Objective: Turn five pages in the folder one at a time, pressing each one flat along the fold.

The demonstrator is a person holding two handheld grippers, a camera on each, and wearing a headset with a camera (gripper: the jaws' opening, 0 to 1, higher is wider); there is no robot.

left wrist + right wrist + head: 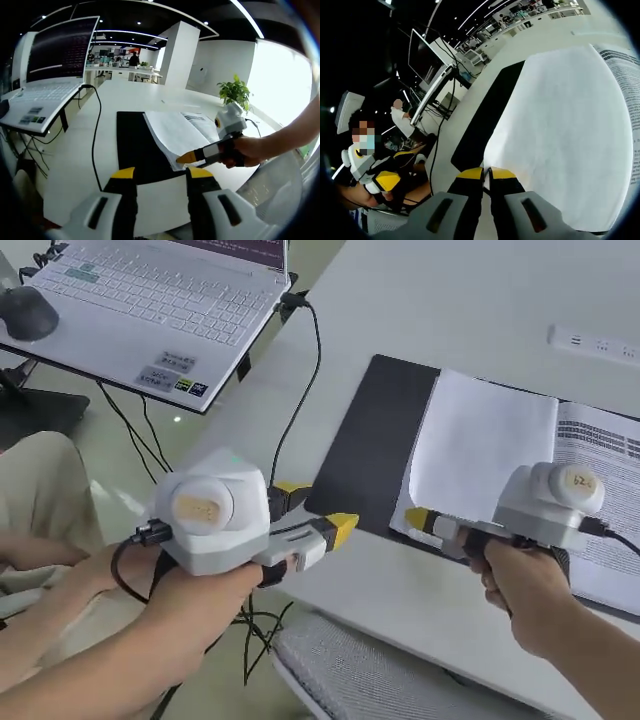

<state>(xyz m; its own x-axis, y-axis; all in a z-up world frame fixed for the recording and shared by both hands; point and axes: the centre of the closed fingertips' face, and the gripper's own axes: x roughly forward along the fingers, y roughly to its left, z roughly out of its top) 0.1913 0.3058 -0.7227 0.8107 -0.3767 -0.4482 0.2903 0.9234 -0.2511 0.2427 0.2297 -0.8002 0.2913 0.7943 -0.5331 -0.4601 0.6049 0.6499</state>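
The folder lies open on the white table, its black cover [368, 440] to the left. A blank white page [485, 445] stands lifted and curved over the fold, with a printed page [603, 455] to its right. My right gripper [420, 518] is at the white page's near left corner. In the right gripper view its jaws [487, 174] are shut on that corner of the page [560, 125]. My left gripper [315, 510] hangs open off the table's near edge, left of the folder. Nothing is between its jaws [161, 173], which point at the black cover [135, 145].
A laptop [150, 300] on a stand sits at the far left, with a mouse [25, 312] beside it and a black cable [305, 370] running down the table. A white power strip [595, 343] lies far right. A grey chair seat [340, 670] is below the table edge.
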